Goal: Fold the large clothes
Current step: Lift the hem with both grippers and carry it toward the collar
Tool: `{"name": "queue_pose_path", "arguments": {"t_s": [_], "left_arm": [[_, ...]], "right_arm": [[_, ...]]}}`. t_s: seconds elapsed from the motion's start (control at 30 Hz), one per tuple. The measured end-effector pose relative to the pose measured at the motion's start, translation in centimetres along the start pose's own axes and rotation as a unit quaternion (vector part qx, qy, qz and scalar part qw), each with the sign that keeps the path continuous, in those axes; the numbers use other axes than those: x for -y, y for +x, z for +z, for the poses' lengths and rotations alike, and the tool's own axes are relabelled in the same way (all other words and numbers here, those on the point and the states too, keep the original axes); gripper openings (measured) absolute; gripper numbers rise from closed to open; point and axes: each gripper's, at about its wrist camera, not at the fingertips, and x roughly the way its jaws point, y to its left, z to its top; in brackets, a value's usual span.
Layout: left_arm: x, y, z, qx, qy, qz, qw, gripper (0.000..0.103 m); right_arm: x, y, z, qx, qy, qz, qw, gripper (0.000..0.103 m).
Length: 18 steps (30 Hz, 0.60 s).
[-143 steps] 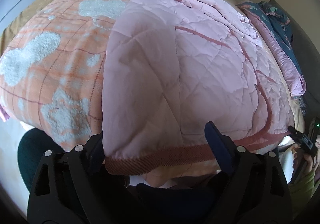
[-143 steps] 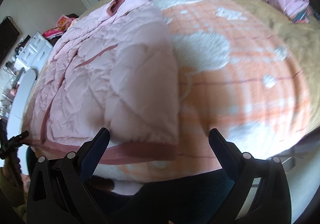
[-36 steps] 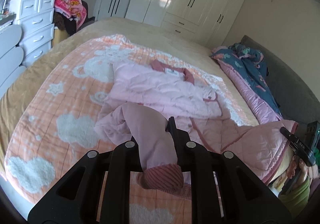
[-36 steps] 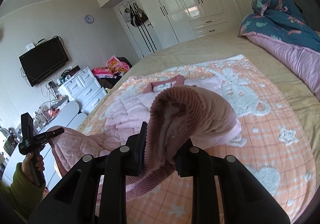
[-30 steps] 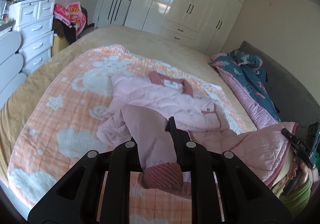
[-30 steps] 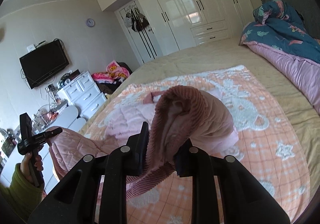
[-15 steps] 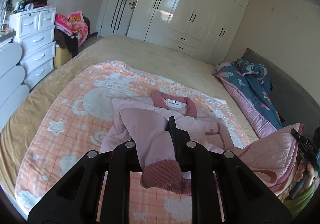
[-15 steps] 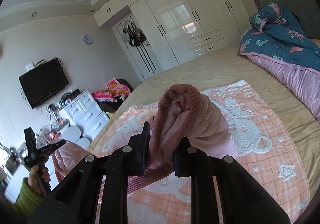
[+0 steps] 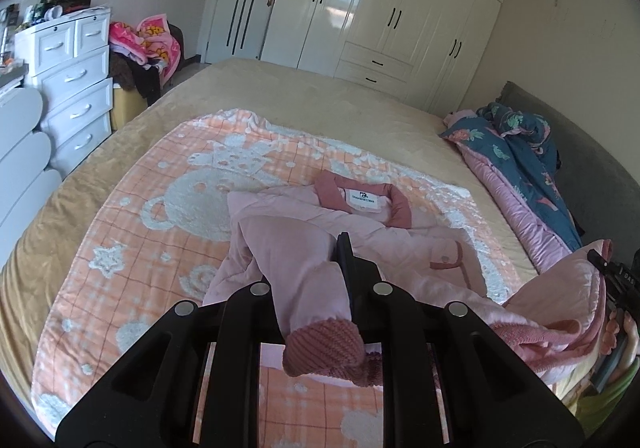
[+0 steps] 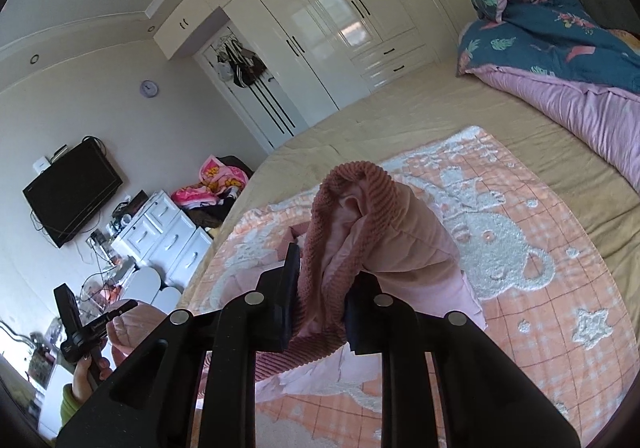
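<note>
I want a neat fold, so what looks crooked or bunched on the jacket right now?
The pink jacket lies askew on the blanket: collar flat, lower part bunched. The left gripper and the right gripper each pinch a ribbed hem corner, so the fabric sags unevenly between them.

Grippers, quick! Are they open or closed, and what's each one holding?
Left gripper: closed, fingers pinching the pink jacket near its ribbed edge.
Right gripper: closed, fingers clamped on the same jacket's ribbed edge.
</note>
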Motion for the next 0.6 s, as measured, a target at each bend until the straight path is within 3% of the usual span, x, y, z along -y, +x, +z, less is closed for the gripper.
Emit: {"name": "queue_pose_path", "arguments": {"t_s": [0.6], "left_arm": [[-0.8,4.8,0.5,-0.021,-0.001,0.031,0.9993,0.01]], "right_arm": [[1.8,5.5,1.2,-0.031,0.006,-0.04,0.999,0.018]]}}
